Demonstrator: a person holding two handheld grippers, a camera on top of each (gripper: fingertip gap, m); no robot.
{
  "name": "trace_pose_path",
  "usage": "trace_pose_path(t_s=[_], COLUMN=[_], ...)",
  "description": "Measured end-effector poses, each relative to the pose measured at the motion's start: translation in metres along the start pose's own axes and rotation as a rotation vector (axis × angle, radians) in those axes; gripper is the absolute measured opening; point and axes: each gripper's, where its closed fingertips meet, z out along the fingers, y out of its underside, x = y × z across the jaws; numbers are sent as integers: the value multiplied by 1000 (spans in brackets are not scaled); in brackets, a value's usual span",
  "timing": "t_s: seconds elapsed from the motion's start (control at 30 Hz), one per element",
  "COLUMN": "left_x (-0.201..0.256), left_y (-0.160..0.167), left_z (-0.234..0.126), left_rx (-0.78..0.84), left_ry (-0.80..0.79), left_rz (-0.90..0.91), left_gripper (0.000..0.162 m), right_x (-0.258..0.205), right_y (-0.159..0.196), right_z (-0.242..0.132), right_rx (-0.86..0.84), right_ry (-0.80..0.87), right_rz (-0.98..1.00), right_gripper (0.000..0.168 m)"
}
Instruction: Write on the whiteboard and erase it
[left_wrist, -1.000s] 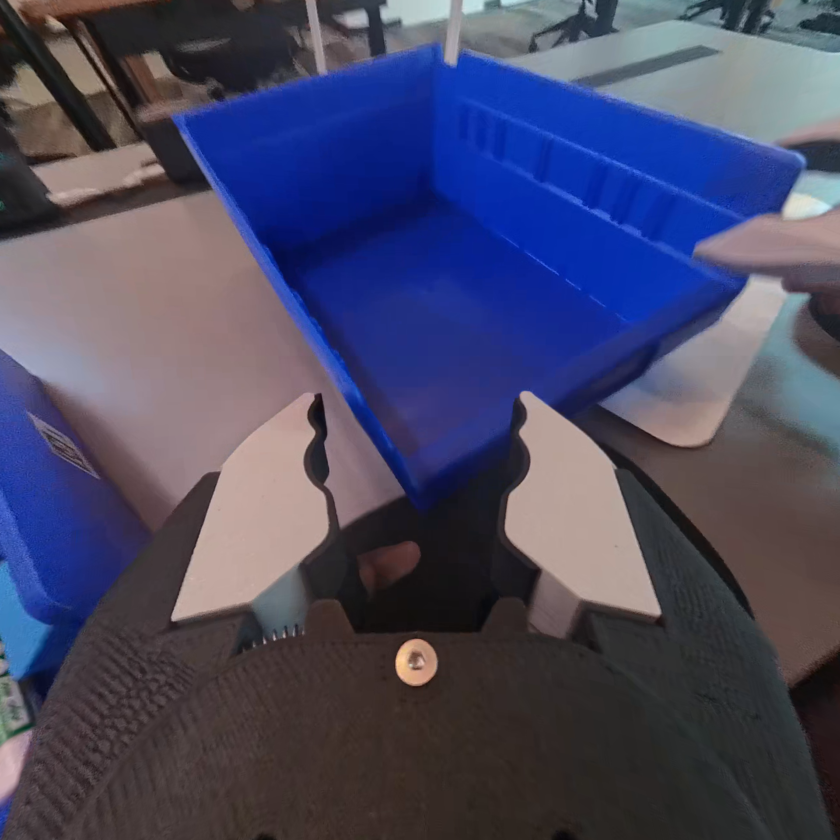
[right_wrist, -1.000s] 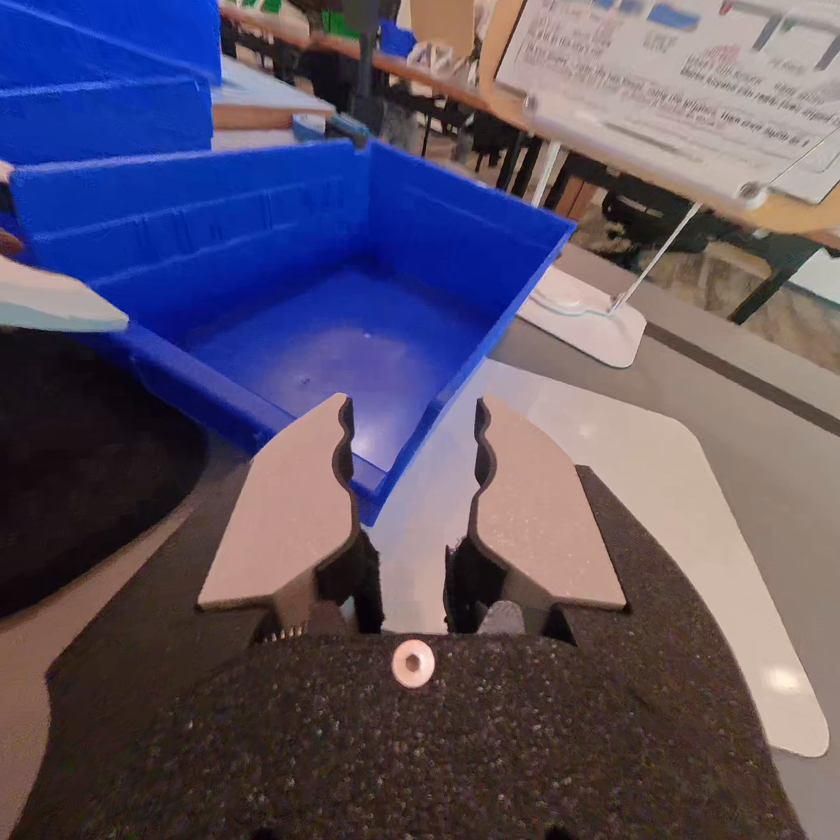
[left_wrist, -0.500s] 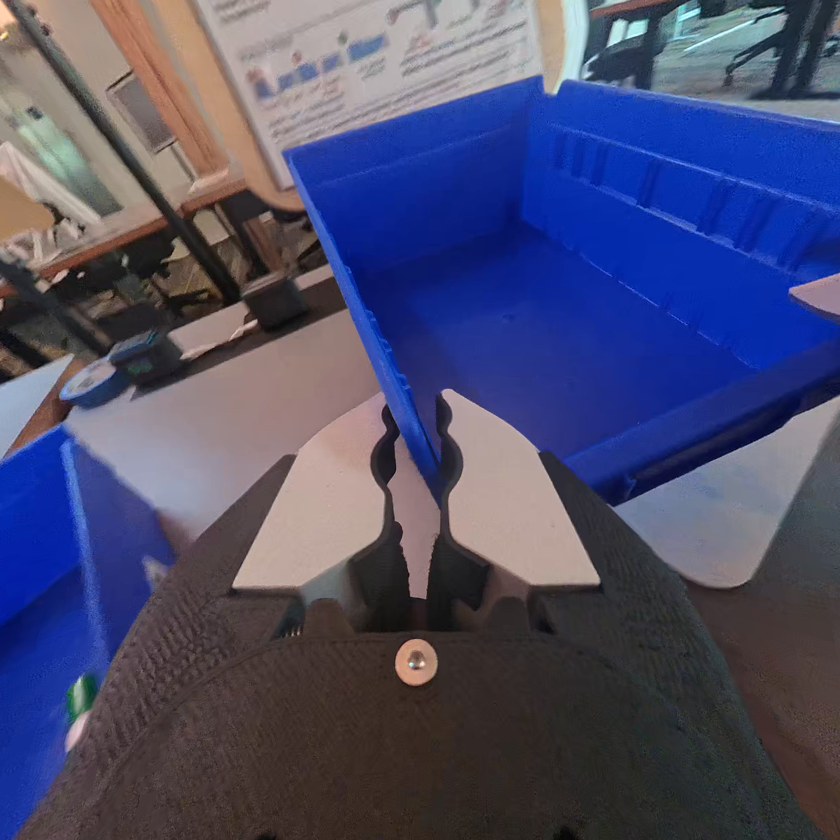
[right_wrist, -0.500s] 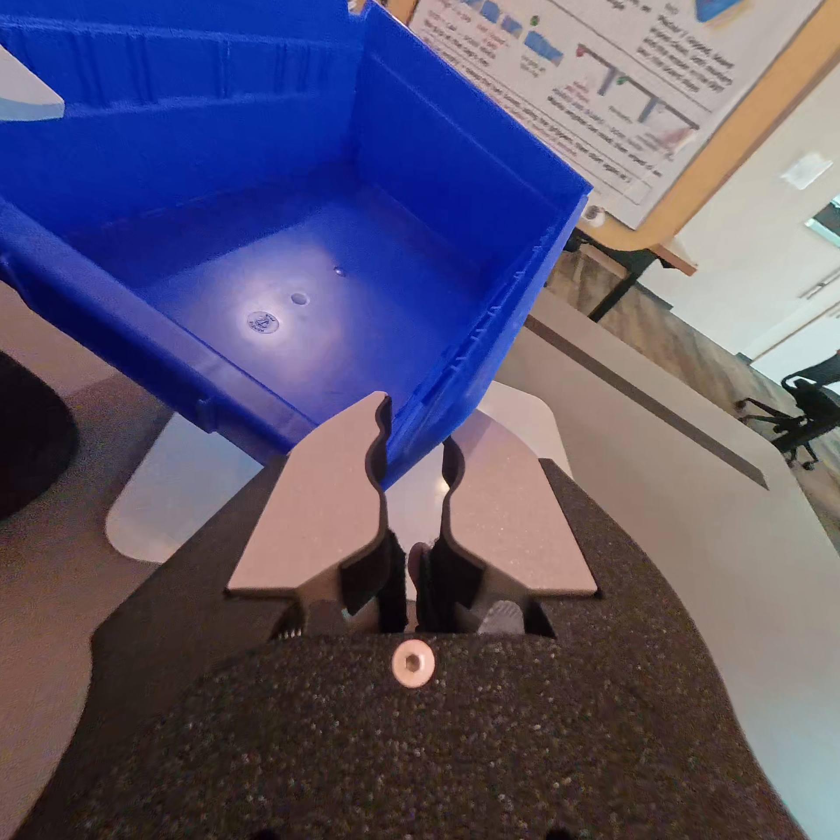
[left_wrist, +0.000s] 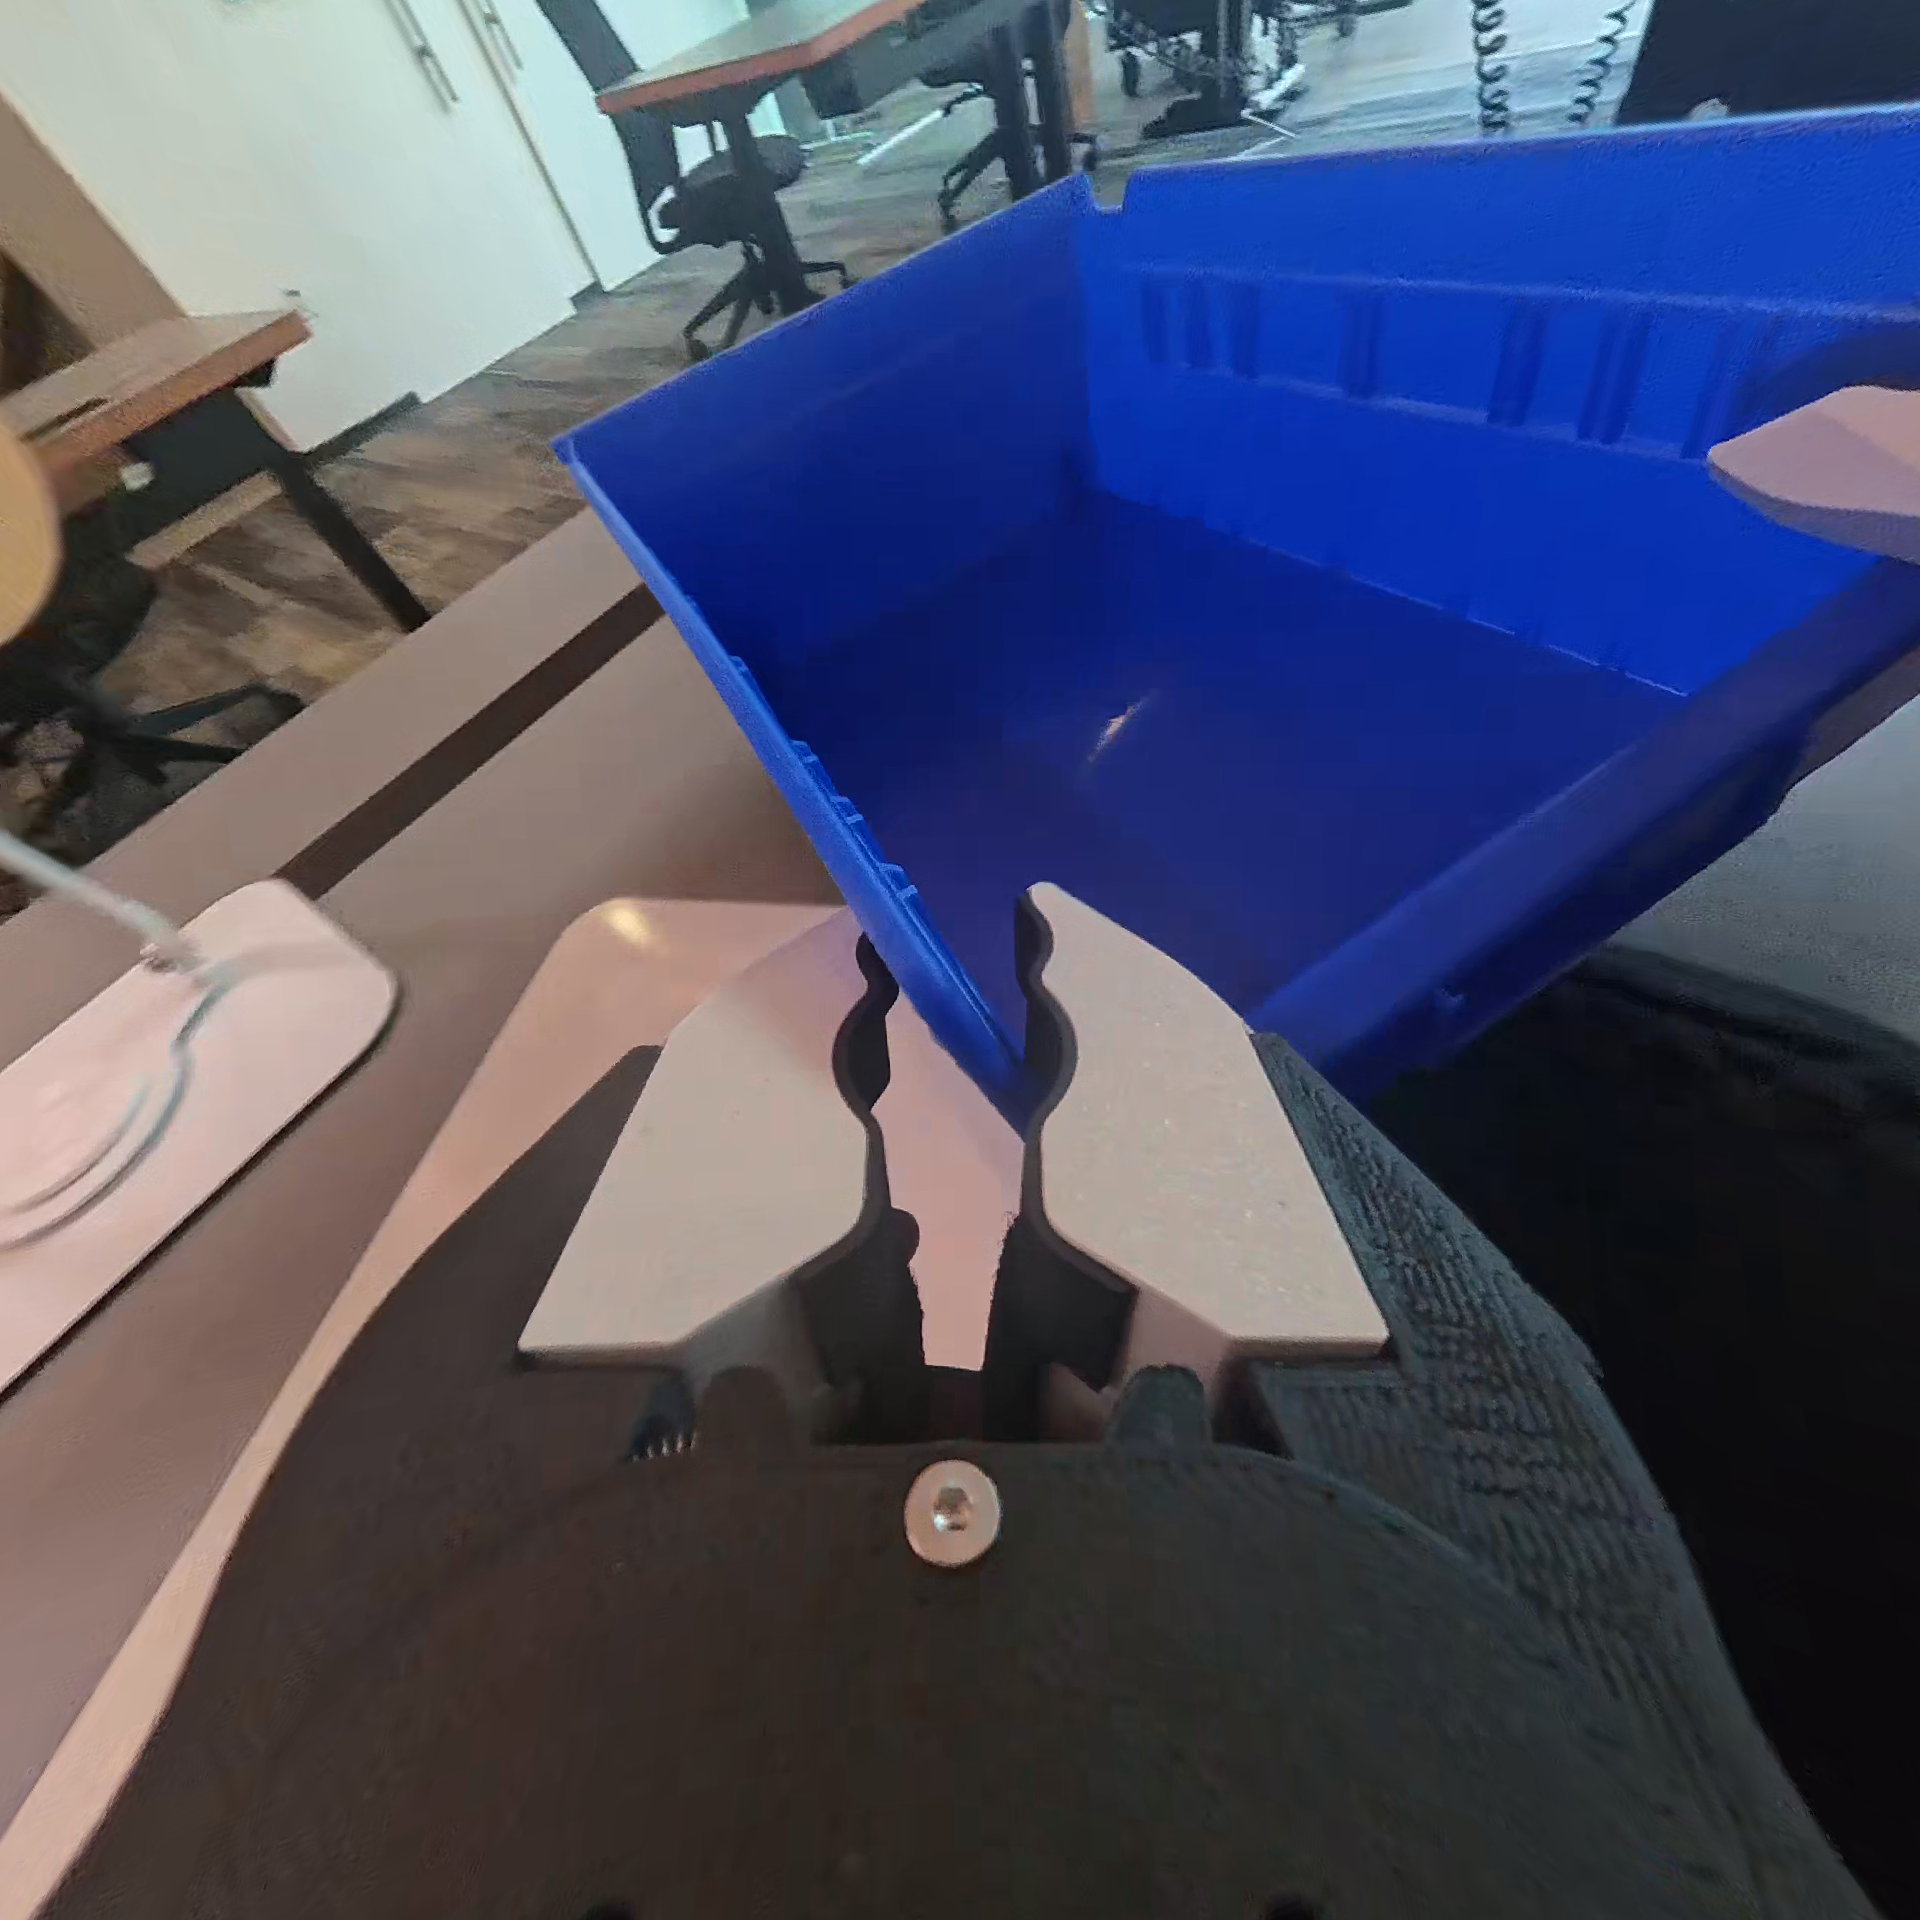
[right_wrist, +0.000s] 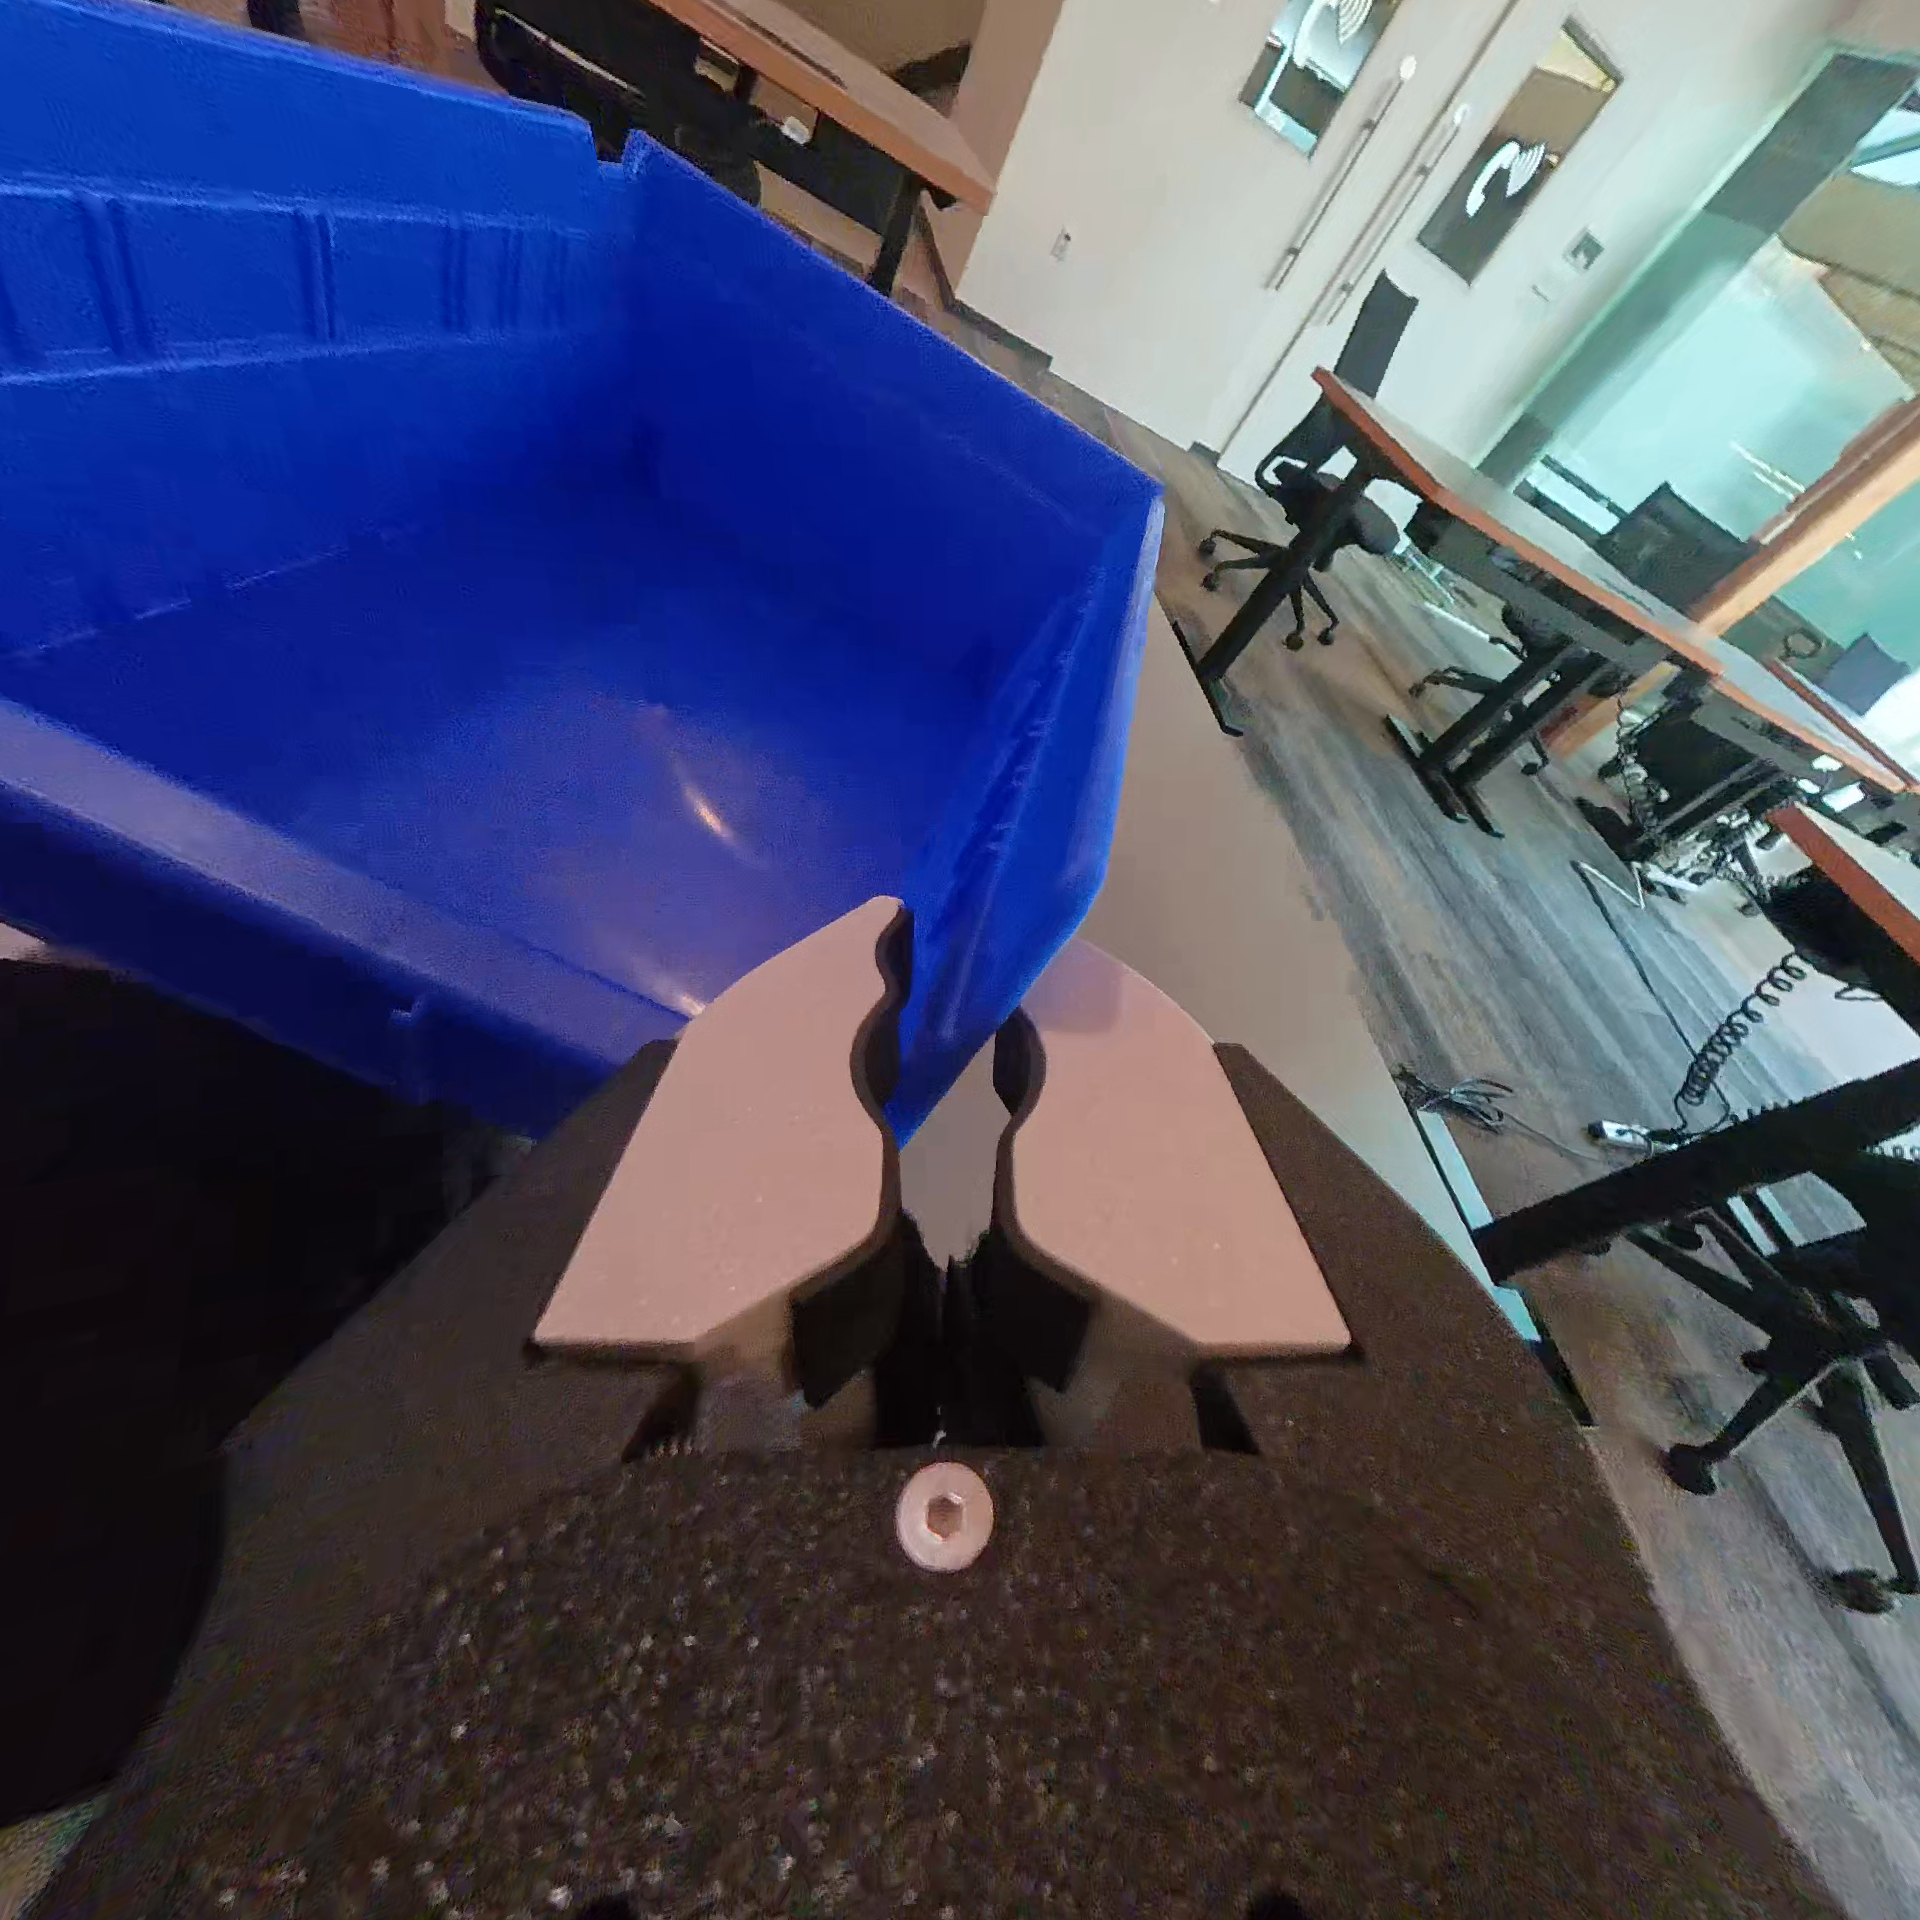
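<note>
An empty blue plastic bin (left_wrist: 1299, 644) hangs tilted above the grey table. My left gripper (left_wrist: 945, 925) is shut on the bin's left side wall near its front corner. My right gripper (right_wrist: 961, 966) is shut on the opposite side wall of the bin (right_wrist: 520, 582). One right fingertip (left_wrist: 1829, 488) shows at the far edge of the left wrist view. A flat white board with rounded corners (left_wrist: 499, 1164) lies on the table under my left gripper. No marker or eraser is in view.
A white stand base with a wire loop (left_wrist: 177, 1049) lies on the table to the left. The table's edge (right_wrist: 1382, 1049) runs close on the right, with floor beyond. Desks (right_wrist: 1558, 540) and office chairs (left_wrist: 727, 177) stand farther off. The gap from one gripper's tips to the other's is roughly 20 cm.
Both grippers went from open to shut on the bin's side walls. The bin has since risen off the white board and swung round, so the office room now shows behind it.
</note>
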Motion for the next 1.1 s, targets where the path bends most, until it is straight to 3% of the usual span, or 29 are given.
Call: trace_pose_path(t_s=[0.23, 0.37, 0.57, 0.7, 0.8, 0.9, 1.0, 1.1], left_x=[67, 96, 133, 112, 72, 20, -45, -116], left_y=[-14, -17, -15, -34, -46, -50, -34, 3], left_z=[51, 56, 55, 39, 3, -59, -137, -216], left_rx=[-41, -40, -121, -25, 57, 133, 164, 129], left_ry=[90, 134, 410, 407, 352, 270, 104, -95], left_rz=[55, 104, 126, 151, 171, 152, 124, 48], left_gripper=[32, 44, 58, 59, 60, 59, 59, 59], right_x=[70, 89, 114, 123, 132, 142, 135, 106], right_y=[53, 70, 95, 96, 81, 47, 8, -21], right_z=[19, 27, 44, 51, 46, 20, -13, -33], right_rx=[-119, -84, -126, -151, -88, 64, 242, 360], right_ry=[20, -22, 33, 72, 112, 151, 147, 73], right_rz=[-28, 51, 137, 148, 137, 233, 296, 299], right_gripper=[11, 9, 18, 23, 48, 65, 68, 66])
